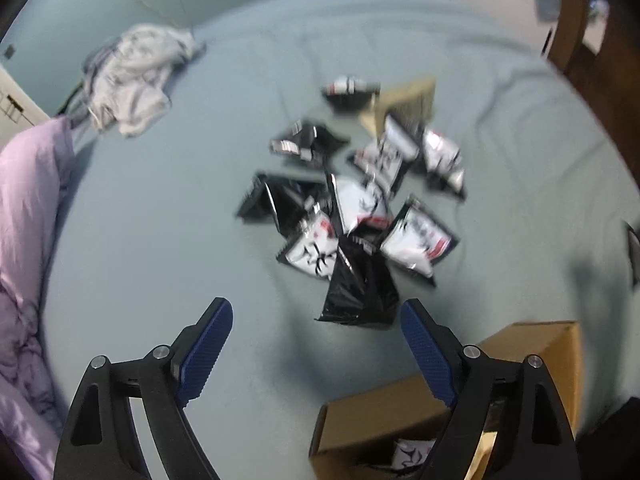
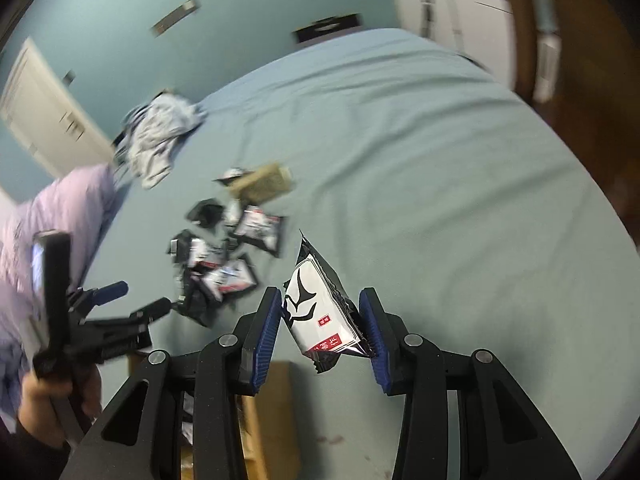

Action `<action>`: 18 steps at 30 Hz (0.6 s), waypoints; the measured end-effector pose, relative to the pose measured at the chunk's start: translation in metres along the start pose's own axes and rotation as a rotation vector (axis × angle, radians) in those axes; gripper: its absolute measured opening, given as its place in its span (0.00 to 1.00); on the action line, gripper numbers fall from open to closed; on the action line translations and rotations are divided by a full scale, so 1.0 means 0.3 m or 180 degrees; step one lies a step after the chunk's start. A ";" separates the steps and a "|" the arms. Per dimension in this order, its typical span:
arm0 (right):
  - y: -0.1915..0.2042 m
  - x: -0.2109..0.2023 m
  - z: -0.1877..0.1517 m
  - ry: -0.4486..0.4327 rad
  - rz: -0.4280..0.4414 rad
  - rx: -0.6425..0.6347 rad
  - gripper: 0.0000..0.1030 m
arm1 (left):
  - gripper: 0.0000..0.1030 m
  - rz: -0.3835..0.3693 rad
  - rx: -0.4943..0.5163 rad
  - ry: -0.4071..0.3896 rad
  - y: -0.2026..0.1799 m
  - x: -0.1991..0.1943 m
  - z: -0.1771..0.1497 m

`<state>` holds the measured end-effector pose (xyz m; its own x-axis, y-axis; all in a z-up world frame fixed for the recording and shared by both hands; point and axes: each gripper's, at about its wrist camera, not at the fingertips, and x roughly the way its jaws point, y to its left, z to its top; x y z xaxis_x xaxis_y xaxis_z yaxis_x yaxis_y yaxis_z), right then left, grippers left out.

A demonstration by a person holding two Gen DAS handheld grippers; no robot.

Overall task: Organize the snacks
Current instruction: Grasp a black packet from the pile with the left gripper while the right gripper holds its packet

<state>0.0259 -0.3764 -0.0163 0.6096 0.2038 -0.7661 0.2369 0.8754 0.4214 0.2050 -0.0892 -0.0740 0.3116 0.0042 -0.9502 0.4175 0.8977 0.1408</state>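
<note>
Right tool (image 2: 320, 324) holds one white snack packet (image 2: 320, 312) at lower centre, above the bed (image 2: 440, 160). Left tool (image 1: 316, 344) is wide and empty. Carry it level to the cardboard box (image 1: 400, 412), lower right, releasing only once inside.

About ten snack packets (image 1: 362, 204), two cardboard boxes (image 1: 532, 356)

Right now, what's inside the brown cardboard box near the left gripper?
Inside the open brown cardboard box, one white snack packet with black markings shows. The left gripper's arm covers the rest of the interior.
</note>
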 end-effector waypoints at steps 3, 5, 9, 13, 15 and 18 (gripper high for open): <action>-0.023 -0.009 -0.076 0.0093 0.0013 0.0148 0.38 | 0.84 -0.0131 0.0106 0.0199 -0.031 0.058 0.025; -0.027 -0.027 -0.094 0.0115 0.0048 0.0216 0.38 | 0.84 -0.0143 0.0162 0.0329 -0.050 0.094 0.039; -0.036 -0.078 -0.098 0.0033 0.0072 0.0225 0.38 | 0.81 -0.0105 0.0052 0.0713 -0.073 0.179 0.054; -0.051 -0.069 -0.112 0.0098 0.0035 0.0214 0.38 | 0.72 -0.0305 -0.0146 0.0887 -0.082 0.238 0.043; -0.050 -0.054 -0.115 0.0128 0.0019 0.0227 0.38 | 0.66 -0.0334 -0.0250 0.0816 -0.072 0.233 0.039; -0.056 -0.070 -0.119 0.0103 0.0081 0.0264 0.38 | 0.49 -0.0449 -0.0470 0.0696 -0.041 0.204 0.028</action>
<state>-0.0179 -0.3797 -0.0246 0.5918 0.2408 -0.7693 0.2843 0.8307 0.4788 0.2262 -0.1037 -0.1317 0.0613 -0.0449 -0.9971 0.3101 0.9504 -0.0237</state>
